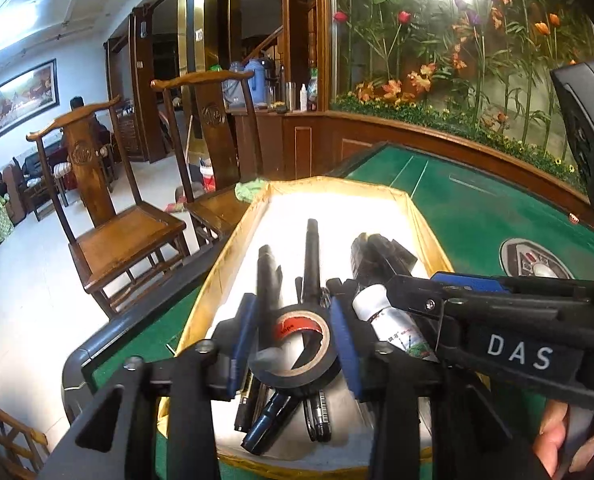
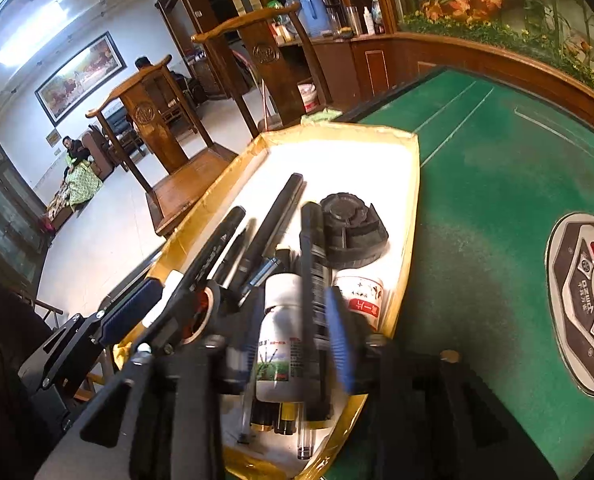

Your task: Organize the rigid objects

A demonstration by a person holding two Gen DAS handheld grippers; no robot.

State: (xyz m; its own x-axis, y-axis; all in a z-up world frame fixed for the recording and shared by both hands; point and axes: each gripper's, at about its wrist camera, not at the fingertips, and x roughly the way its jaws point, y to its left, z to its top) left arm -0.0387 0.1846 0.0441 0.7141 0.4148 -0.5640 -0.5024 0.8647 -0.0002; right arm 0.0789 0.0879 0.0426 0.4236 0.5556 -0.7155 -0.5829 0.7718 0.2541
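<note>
Tape sits between my left gripper [image 1: 293,344] pads: a black tape roll [image 1: 293,346] with a red-printed core, lying tilted on the pens in the gold-edged tray [image 1: 225,248], near the tray's near end. The blue pads stand just beside its sides; I cannot tell whether they still touch it, though the jaws look parted rather than pinched.

My right gripper [image 2: 297,336] straddles a white bottle [image 2: 279,336] and a black marker [image 2: 313,280] with a barcode. Both lie with their long axes running from the tray's near edge toward its far edge, the bottle's cap end pointing away from me. The pads stand off both sides (motion blur smears the right pad), so I read these jaws as open.

The other pens [image 2: 273,220] lie roughly parallel, long axes along the tray's length, tips toward the far end. A black ribbed cap-like part [image 2: 353,232] sits by the tray's right wall, with a small white jar [image 2: 361,296] bearing a red label just nearer.

The tray rests at the left edge of the green felt table [image 2: 497,184]. The pens' near ends are hidden under the gripper bodies. In the left wrist view my right gripper's frame crosses over the bottle, and a bit of hand [image 1: 557,436] shows at the lower right corner.
</note>
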